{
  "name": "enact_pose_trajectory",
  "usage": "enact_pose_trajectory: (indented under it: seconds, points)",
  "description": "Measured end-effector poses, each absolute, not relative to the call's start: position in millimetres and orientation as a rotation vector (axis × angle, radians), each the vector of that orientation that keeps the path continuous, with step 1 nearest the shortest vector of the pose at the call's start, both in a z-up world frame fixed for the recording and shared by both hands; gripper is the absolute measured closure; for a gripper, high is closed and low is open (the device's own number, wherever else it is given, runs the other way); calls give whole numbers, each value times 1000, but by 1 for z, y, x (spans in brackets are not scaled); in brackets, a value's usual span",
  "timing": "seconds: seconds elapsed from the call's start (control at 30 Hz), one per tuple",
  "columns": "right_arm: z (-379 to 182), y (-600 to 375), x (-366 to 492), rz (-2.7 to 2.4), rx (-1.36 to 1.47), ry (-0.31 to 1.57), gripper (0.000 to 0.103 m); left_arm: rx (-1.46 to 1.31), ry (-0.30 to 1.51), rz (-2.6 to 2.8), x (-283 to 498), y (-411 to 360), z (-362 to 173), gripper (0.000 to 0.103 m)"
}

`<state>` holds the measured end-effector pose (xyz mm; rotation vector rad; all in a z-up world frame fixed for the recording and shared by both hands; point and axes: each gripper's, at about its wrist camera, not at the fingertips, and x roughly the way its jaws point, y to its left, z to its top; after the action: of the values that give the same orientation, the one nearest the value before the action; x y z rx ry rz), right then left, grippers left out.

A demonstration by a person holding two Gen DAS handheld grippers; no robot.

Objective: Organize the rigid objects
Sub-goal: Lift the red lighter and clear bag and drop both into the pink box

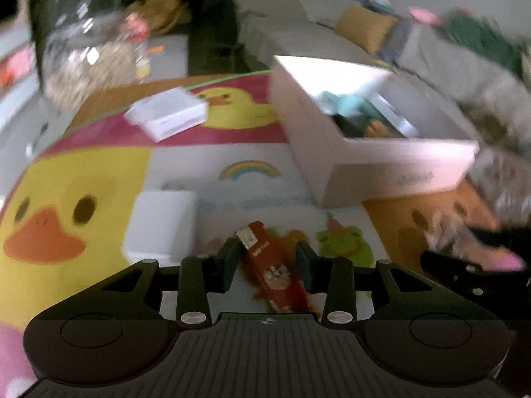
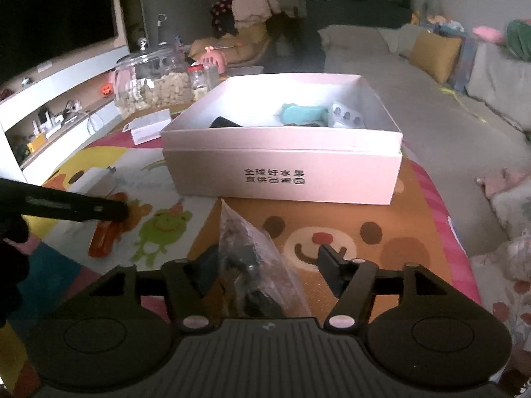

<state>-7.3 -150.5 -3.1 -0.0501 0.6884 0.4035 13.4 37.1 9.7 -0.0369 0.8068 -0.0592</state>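
Note:
A red packet (image 1: 277, 273) lies on the cartoon mat between the fingers of my left gripper (image 1: 269, 258), which is open around it; the pads stand apart from it. It also shows in the right wrist view (image 2: 104, 238) under the left gripper's finger (image 2: 83, 207). My right gripper (image 2: 265, 267) is open around a clear plastic bag with dark parts (image 2: 255, 265) that lies on the mat. A white open box (image 2: 282, 165) stands beyond, holding a teal item (image 2: 300, 112), a dark item and a blister pack (image 2: 346, 116). The box also shows in the left wrist view (image 1: 375, 162).
Two small white boxes (image 1: 161, 225) (image 1: 167, 112) lie on the mat to the left. A glass jar of nuts (image 2: 152, 83) and small jars stand at the back left. A sofa with cushions (image 2: 434, 54) runs along the right.

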Motion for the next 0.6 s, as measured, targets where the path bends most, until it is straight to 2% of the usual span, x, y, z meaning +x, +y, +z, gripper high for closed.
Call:
enact_pose_trajectory:
  seconds: [0.13, 0.23, 0.37, 0.43, 0.47, 0.53, 0.6]
  points:
    - [-3, -152, -5, 417, -31, 699, 30, 74, 768, -144, 3, 15, 6, 61]
    - [-4, -151, -6, 415, -33, 701, 30, 59, 762, -171, 0, 20, 5, 60]
    - [-4, -147, -12, 417, -64, 699, 32, 33, 769, -182, 1, 26, 5, 63]
    - [-4, -142, -18, 426, -107, 692, 46, 43, 743, -182, -3, 24, 3, 65]
    - [-3, -140, -21, 429, -133, 686, 49, 46, 732, -182, -5, 24, 2, 69]
    - [-1, -137, -27, 452, -159, 686, 66, 43, 713, -189, -9, 24, 1, 76]
    - [2, -137, -31, 477, -161, 699, 72, 45, 699, -190, -12, 23, 1, 77]
